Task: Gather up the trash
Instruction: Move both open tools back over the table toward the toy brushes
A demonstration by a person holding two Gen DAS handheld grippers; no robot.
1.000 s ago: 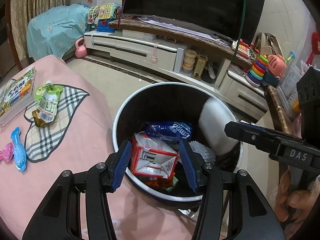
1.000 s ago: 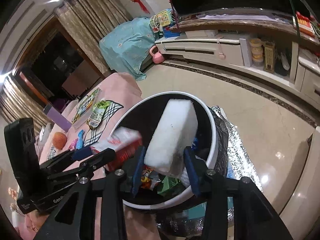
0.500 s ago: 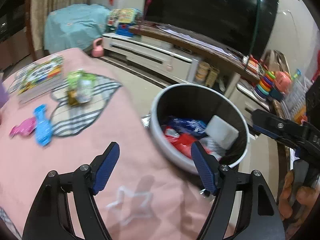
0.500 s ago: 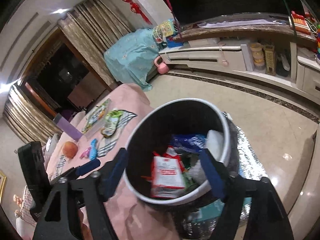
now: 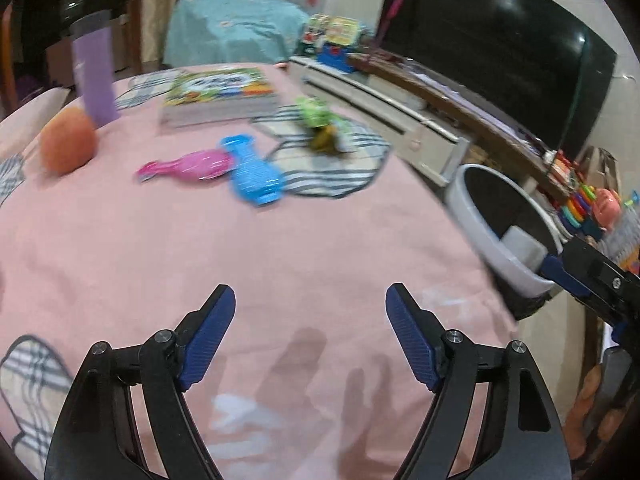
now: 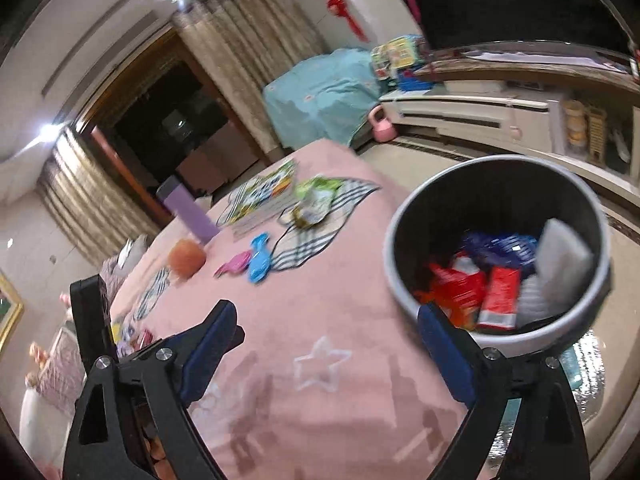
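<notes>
Trash bin (image 6: 400,216) sits just off the pink tablecloth's (image 5: 200,248) edge, holding red packs, blue wrapper, white foam block (image 6: 560,256). Left gripper (image 5: 310,336) and right gripper (image 6: 328,344) both over cloth, jaws opening, nothing between. Green pouch (image 5: 320,128), blue wrapper (image 5: 256,176), pink wrapper (image 5: 188,164) lie on the table.

pink cloth (image 5: 280,264), blue wrapper (image 5: 254,178), grey bin (image 6: 404,216)

1. A pink cloth (image 5: 280,248) covers the table, with plaid patches and a white star outline (image 6: 320,364) on it.
2. Lying on it: an orange ball (image 5: 68,144), a purple cup (image 5: 96,76), a picture book (image 5: 220,92), pink (image 5: 188,166) and blue (image 5: 252,176) packets, and a green pouch (image 5: 320,128).
</notes>
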